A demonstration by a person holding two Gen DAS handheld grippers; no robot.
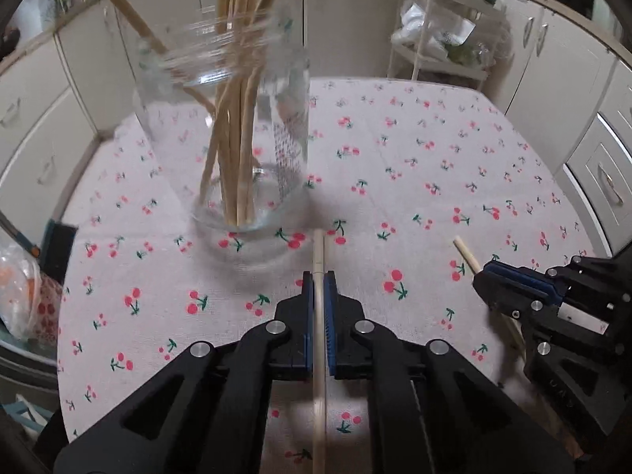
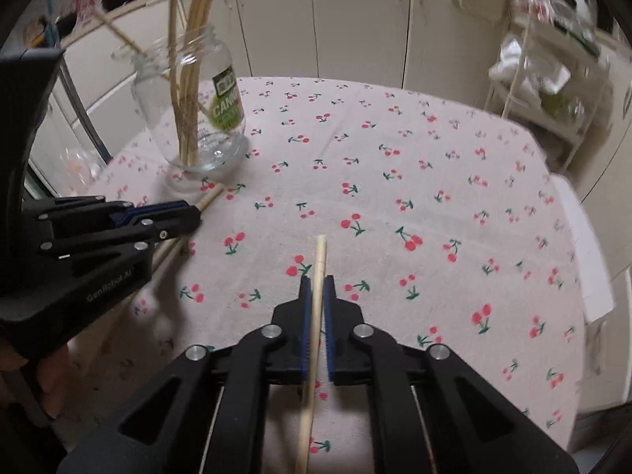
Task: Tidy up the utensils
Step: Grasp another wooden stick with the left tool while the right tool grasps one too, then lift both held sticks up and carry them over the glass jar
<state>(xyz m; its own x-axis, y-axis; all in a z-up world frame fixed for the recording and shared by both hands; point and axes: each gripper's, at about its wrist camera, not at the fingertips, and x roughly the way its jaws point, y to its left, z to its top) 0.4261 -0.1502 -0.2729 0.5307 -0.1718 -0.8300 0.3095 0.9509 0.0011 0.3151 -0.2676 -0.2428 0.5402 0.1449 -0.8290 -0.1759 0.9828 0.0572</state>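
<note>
A clear glass jar [image 1: 252, 150] stands on the cherry-print tablecloth [image 1: 434, 166] with several wooden chopsticks [image 1: 233, 126] upright in it. My left gripper [image 1: 318, 274] is shut on one chopstick [image 1: 319, 249], whose tip points at the jar's base just ahead. To its right, my right gripper [image 1: 480, 274] is shut on another chopstick [image 1: 465, 251]. In the right wrist view that chopstick [image 2: 320, 254] runs between the right gripper [image 2: 317, 279] pads. The left gripper [image 2: 197, 211] sits at the left there, its chopstick tip [image 2: 211, 196] close to the jar [image 2: 221, 126].
Cream cabinets [image 1: 561, 63] surround the table. A white wire rack [image 1: 438, 47] with bags stands behind the far right corner. A plastic bag [image 1: 19, 288] lies off the left edge. A hand [image 2: 23, 367] holds the left gripper's handle.
</note>
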